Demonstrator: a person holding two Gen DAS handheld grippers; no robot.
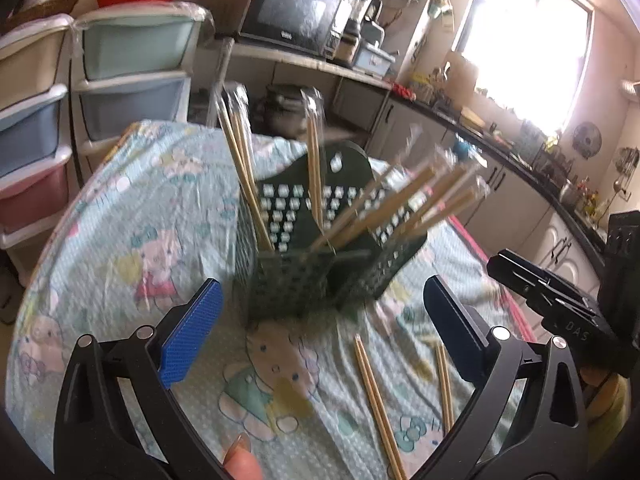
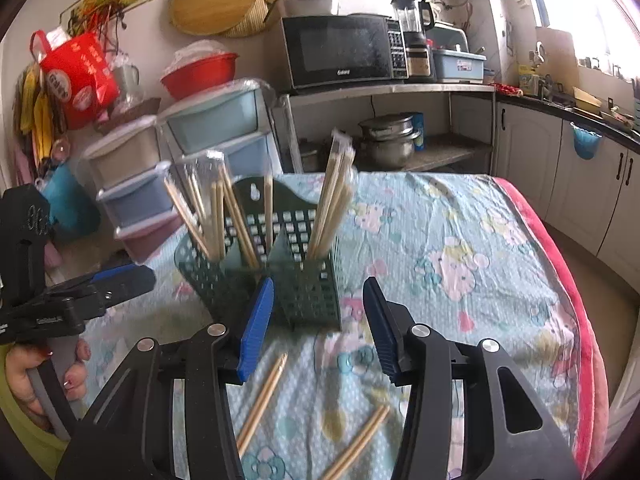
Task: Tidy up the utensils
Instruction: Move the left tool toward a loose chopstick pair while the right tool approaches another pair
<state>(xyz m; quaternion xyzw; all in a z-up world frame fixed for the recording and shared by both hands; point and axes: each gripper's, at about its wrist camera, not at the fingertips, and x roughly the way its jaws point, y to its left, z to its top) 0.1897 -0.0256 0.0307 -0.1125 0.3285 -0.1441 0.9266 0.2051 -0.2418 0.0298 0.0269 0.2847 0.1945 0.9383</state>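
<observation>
Chopsticks [image 2: 262,398] on cloth beneath half-open empty right claw [image 2: 316,328]; left claw [image 1: 320,336] wide, empty.

We see a black microwave [image 2: 340,50] on a shelf with a blender [image 2: 412,20] beside it, a red bowl [image 2: 198,74] topping pastel plastic drawers [image 2: 216,132], and steel pots [image 2: 390,140] below.
</observation>
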